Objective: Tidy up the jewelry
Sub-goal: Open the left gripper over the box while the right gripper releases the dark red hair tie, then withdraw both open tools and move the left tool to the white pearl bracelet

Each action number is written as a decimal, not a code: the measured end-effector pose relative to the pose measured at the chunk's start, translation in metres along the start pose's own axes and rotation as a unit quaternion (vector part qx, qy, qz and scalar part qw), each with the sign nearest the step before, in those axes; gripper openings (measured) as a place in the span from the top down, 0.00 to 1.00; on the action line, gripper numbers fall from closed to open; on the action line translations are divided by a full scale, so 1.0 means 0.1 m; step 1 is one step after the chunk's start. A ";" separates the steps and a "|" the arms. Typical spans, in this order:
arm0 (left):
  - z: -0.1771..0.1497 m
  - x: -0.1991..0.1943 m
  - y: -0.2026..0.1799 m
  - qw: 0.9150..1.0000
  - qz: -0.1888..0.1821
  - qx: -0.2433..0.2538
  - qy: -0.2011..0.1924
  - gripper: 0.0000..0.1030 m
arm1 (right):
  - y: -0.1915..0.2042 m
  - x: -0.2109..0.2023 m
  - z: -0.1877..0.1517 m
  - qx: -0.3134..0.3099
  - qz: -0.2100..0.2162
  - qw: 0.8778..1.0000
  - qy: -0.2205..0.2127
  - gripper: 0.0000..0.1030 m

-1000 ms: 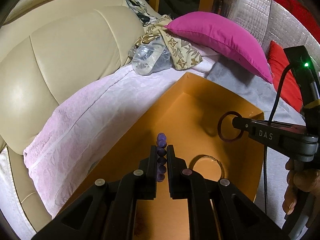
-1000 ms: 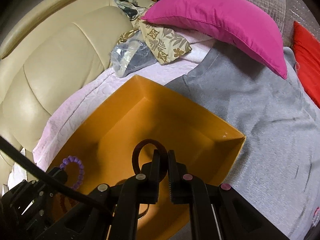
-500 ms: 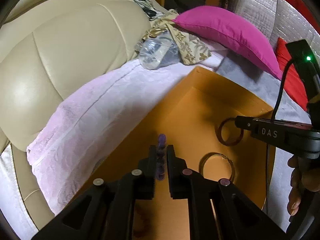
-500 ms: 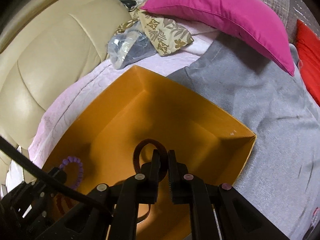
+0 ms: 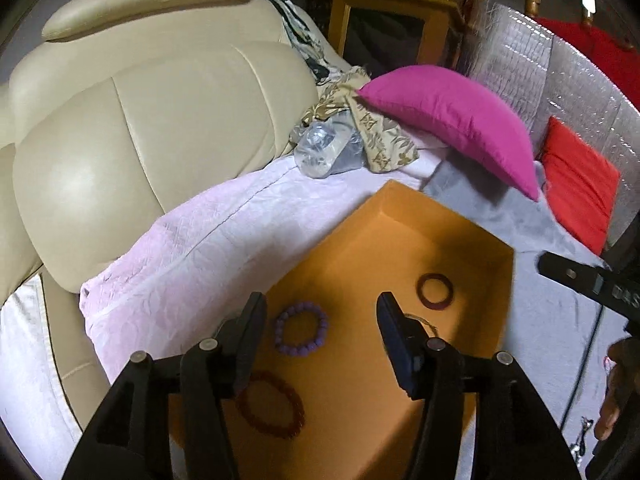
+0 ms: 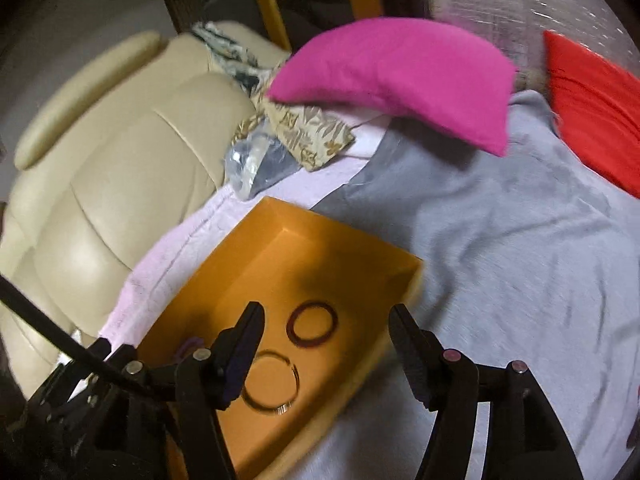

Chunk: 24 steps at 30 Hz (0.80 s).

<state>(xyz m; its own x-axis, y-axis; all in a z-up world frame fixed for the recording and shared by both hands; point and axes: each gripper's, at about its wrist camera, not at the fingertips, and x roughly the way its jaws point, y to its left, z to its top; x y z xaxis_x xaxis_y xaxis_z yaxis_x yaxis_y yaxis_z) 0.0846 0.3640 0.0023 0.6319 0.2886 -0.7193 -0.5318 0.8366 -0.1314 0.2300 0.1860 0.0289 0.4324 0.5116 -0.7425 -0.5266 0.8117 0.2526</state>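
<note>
Set on a bed (image 5: 224, 240) spread with pale pink and grey covers, cream headboard (image 5: 132, 136) behind, magenta pillow (image 5: 448, 120) beyond. Inside the orange box (image 5: 408, 216): four pieces already lying flat, namely red bead bracelet (image 5: 272, 404), clear bangle (image 6: 272, 384), purple bead bracelet (image 5: 301, 334), dark red bangle (image 5: 435, 291). Just been opening, now spread and empty, over the box: left gripper (image 5: 320, 320), right gripper (image 6: 326, 330); nothing more to gather in sight, though view limited.

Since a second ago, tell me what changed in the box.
Both grippers have just been opening and let go. The left gripper dropped the purple bead bracelet, and the right gripper dropped the dark red bangle. Both now lie flat in the orange box. Nothing is between either gripper's fingers. The clear bangle stayed put.
</note>
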 end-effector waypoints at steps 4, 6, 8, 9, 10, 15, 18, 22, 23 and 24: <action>-0.16 -0.23 -0.13 1.000 -0.007 0.009 -0.010 0.43 | -0.25 -0.46 -0.26 0.009 0.012 1.000 -0.016 0.30; -0.24 -0.35 -0.24 1.000 -0.015 0.022 -0.012 0.43 | -0.37 -0.65 -0.40 0.006 0.010 1.000 -0.018 0.29; -0.33 -0.47 -0.39 0.999 -0.021 0.038 -0.014 0.42 | -0.50 -0.84 -0.55 0.011 0.005 1.000 -0.022 0.28; -0.37 -0.52 -0.45 0.999 -0.024 0.044 -0.014 0.42 | -0.56 -0.95 -0.63 0.013 0.002 1.000 -0.027 0.26; -0.44 -0.60 -0.55 0.998 -0.033 0.058 -0.018 0.42 | -0.64 -1.06 -0.73 0.013 -0.001 0.999 -0.032 0.25; -0.71 -0.85 -0.95 0.994 -0.056 0.095 -0.015 0.38 | -1.04 -1.47 -1.21 0.022 -0.002 0.999 -0.032 0.10; -0.88 -0.93 -1.21 0.990 -0.069 0.123 -0.007 0.38 | -1.29 -1.69 -1.51 0.037 -0.015 0.999 -0.037 0.06; -1.07 -1.02 -1.47 0.986 -0.079 0.149 0.004 0.38 | -1.62 -1.93 -1.90 0.061 -0.037 0.997 -0.042 0.03; -1.11 -1.05 -1.54 0.985 -0.080 0.154 0.005 0.38 | -1.73 -1.98 -1.99 0.070 -0.041 0.996 -0.043 0.03; -1.15 -1.08 -1.59 0.984 -0.082 0.160 0.005 0.38 | -1.82 -2.03 -2.08 0.080 -0.045 0.995 -0.045 0.03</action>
<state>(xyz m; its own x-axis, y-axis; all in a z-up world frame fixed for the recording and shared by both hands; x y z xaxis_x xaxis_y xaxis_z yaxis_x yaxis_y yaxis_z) 0.0362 0.1461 0.0226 0.6874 0.1344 -0.7137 -0.2181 0.9756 -0.0263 0.0857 -0.1239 0.0045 0.5402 0.4524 -0.7096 -0.3625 0.8861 0.2890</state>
